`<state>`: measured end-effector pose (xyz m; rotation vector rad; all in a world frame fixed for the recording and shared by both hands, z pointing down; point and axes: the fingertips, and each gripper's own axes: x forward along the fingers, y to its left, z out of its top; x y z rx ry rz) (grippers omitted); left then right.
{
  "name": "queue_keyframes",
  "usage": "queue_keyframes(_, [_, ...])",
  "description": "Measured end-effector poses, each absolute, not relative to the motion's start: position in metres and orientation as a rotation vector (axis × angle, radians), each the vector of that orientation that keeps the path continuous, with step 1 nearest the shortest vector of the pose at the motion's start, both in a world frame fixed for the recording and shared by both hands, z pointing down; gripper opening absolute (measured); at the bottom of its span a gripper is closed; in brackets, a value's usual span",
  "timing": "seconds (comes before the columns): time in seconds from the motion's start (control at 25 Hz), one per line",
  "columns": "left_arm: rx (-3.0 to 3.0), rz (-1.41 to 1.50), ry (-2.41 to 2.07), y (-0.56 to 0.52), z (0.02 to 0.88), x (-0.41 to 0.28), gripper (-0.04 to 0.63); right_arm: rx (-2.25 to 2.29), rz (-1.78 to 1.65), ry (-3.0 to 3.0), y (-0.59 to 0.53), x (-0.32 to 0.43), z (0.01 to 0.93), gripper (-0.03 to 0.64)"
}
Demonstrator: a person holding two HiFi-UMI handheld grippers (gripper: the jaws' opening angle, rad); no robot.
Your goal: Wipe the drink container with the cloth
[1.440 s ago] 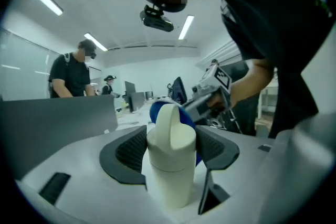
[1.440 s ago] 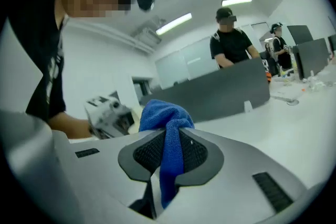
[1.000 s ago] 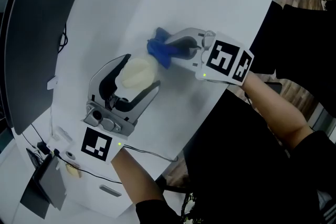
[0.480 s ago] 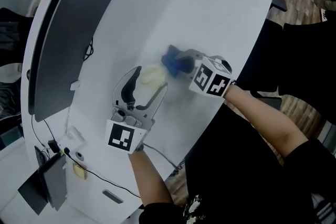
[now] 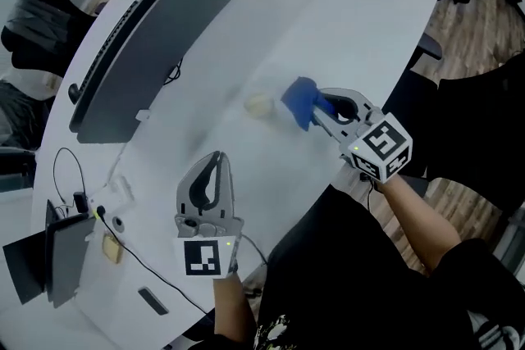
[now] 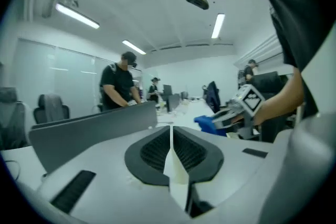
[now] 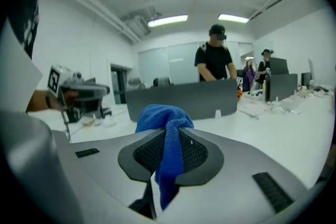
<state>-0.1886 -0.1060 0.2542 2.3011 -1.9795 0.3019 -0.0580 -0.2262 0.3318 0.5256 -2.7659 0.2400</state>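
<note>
White table (image 5: 369, 12) bears a drink container (image 5: 261, 105) and monitor (image 5: 164, 37).

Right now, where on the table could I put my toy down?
Bare white tabletop stretches beyond the blue cloth, between the long grey divider panel and the table's right edge, and more from the pale cream drink container to the near edge. The near-left corner is crowded with black cables.

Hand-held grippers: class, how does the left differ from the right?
The left hand-held gripper has just been closing its jaws with nothing between them; the right hand-held gripper is shut on the blue cloth. In the head view the left shows lower than the right. Both share one grey design.
</note>
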Motion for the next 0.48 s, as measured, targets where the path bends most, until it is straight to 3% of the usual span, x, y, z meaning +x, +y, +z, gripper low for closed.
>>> queue_keyframes(0.2, [2.123,0.122,-2.276,-0.069,0.215,-0.214,0.003,0.687,0.204,-3.046,-0.187,-0.043,0.220,0.046])
queue_keyframes(0.48, [2.134,0.044,-2.396,-0.045,0.177,-0.202,0.003,0.742,-0.023,-3.109,-0.150,-0.049,0.179,0.046])
